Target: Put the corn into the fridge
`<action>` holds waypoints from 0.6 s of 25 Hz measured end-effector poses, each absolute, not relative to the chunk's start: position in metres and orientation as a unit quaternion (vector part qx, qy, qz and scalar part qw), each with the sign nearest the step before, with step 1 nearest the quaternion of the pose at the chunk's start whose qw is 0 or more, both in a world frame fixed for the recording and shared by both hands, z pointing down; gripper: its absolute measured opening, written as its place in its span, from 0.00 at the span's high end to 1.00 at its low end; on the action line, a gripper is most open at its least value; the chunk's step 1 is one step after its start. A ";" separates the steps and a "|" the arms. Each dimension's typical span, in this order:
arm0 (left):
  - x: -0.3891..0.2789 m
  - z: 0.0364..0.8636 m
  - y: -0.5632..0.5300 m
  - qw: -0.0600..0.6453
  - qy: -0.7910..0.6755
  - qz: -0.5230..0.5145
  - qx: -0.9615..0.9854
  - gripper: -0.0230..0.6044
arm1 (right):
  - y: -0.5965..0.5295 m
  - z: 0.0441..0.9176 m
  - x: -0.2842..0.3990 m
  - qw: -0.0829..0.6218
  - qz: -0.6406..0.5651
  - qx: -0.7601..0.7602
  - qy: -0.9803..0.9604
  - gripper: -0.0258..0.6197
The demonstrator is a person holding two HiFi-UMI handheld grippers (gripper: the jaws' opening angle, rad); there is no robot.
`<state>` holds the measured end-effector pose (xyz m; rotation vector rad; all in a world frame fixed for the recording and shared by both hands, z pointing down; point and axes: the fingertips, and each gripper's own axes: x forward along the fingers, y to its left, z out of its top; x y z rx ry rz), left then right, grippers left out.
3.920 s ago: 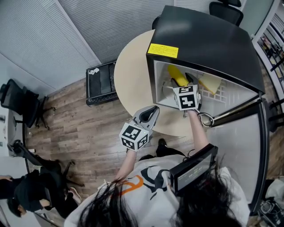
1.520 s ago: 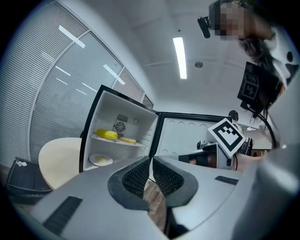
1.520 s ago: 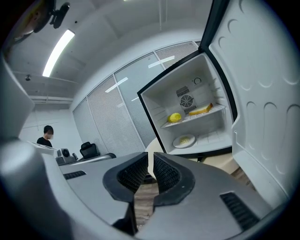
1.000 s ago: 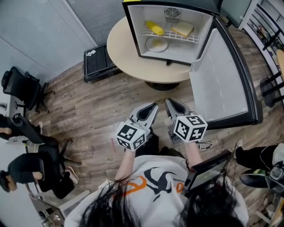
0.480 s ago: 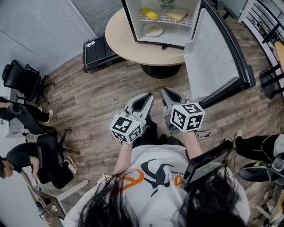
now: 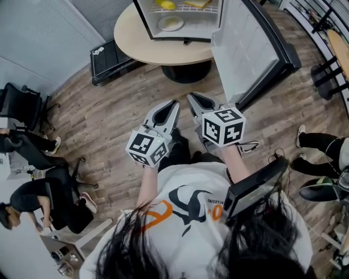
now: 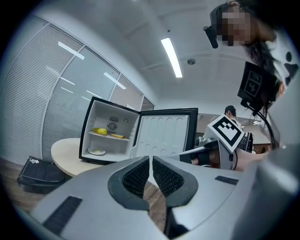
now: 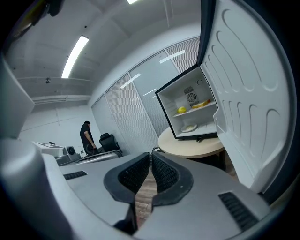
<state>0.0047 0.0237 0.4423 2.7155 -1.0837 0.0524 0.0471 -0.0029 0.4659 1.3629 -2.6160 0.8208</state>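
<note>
The yellow corn (image 6: 165,4) lies on the upper wire shelf of the small black fridge (image 6: 143,22), beside a pale flat item; a plate (image 6: 170,23) sits below. The fridge stands on a round beige table (image 6: 163,52), its door (image 6: 245,43) swung wide open. Both grippers hang over the wood floor, well back from the fridge. My left gripper (image 6: 173,103) and right gripper (image 6: 191,98) are side by side, both shut and empty. The left gripper view shows the corn (image 7: 99,131) far off past the closed tips (image 7: 151,159). The right gripper view shows the corn (image 8: 181,110) beyond its tips (image 8: 151,154).
A black case (image 6: 112,57) lies on the floor left of the table. An office chair (image 6: 19,103) and seated people (image 6: 32,201) are at the left. Another person's legs (image 6: 322,144) are at the right. The open door (image 8: 248,93) looms close on the right.
The right gripper has come out of the fridge, leaving the corn on the shelf. Over the last second both grippers drew back together and the fridge slid toward the top of the head view.
</note>
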 end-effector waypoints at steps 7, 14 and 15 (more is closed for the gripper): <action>0.005 0.436 0.025 0.102 -0.368 0.009 0.924 0.94 | 0.001 0.464 0.045 0.039 0.268 0.440 -0.856 0.91; 0.002 0.435 0.026 0.103 -0.371 0.003 0.923 0.94 | 0.001 0.465 0.042 0.039 0.272 0.436 -0.857 0.91; 0.000 0.435 0.026 0.103 -0.371 0.003 0.923 0.94 | 0.000 0.465 0.041 0.038 0.273 0.435 -0.857 0.91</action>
